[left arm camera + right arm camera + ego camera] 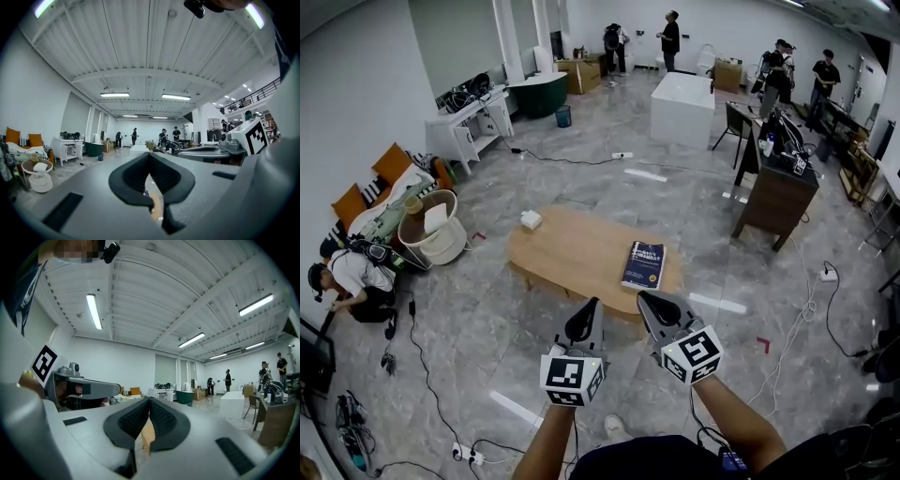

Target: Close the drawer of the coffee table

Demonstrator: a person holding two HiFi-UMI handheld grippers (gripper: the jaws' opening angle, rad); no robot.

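bright, even | ceiling strip lights (176, 97) | fisheye edges, dark corners

Two bare forearms reached forward, the left forearm (546, 452) and right forearm (733, 427), each holding a gripper level and close beside the other. The left gripper (584, 323) and right gripper (659, 311) had their black fingers (133, 176) closed tip to tip.

Matt wooden coffee table (572, 253), glossy floor (487, 314)
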